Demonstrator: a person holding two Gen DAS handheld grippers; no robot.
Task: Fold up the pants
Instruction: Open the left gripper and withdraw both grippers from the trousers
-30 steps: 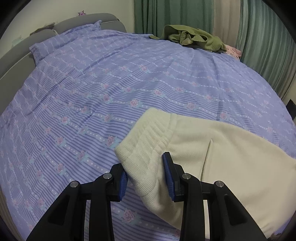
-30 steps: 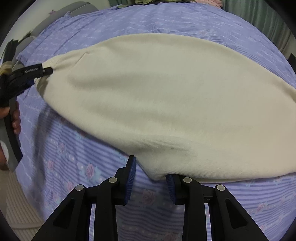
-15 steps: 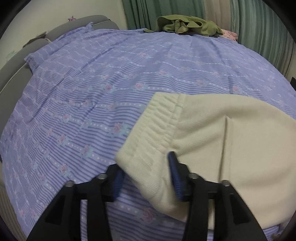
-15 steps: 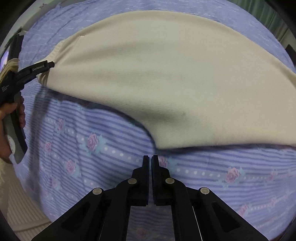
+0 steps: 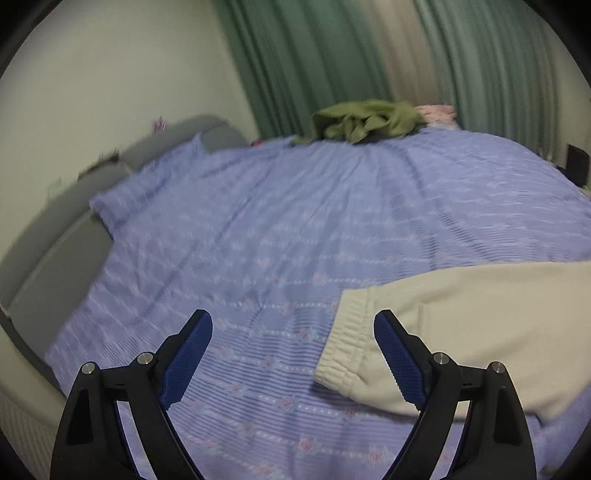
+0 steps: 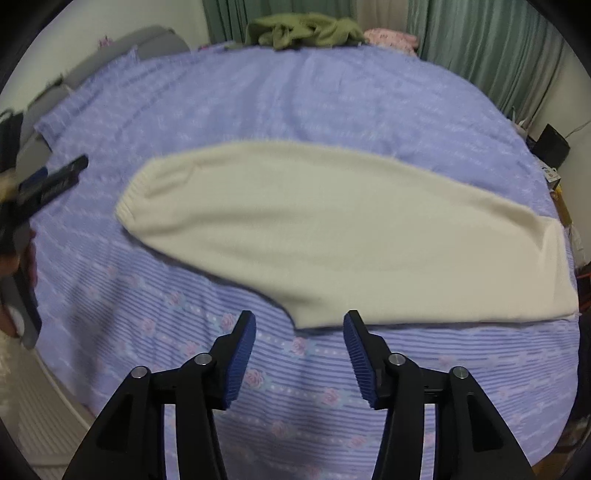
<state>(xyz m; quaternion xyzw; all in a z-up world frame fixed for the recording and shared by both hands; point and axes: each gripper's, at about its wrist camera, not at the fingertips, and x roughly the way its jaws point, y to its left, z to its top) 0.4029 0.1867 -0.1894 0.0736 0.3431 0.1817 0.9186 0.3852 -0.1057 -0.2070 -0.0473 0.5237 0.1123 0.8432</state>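
Cream pants [image 6: 332, 236] flat on bed [image 6: 332, 110]. Left gripper [image 5: 293, 354] jaws just opening, spread, waistband beside. Right gripper [image 6: 299, 350] jaws just opening, spread, nothing pinched, above pants' near edge.

My left gripper [image 5: 293, 358] has matt black plastic arms, small shiny metal pins and blue pads [image 5: 400, 363] with a fine dimpled grip; on my right gripper [image 6: 300, 360] the blue pads [image 6: 360, 363] are ribbed. The cream pants [image 6: 332, 236] are soft, matt knit cloth, the waistband [image 5: 349, 343] gathered and ribbed. The bedsheet [image 5: 295, 229] is thin woven cloth, lilac with printed stripes and roses, lightly creased. The olive garment [image 6: 303, 29] looks fleecy. The green curtains [image 5: 332, 62] are matt, pleated fabric.
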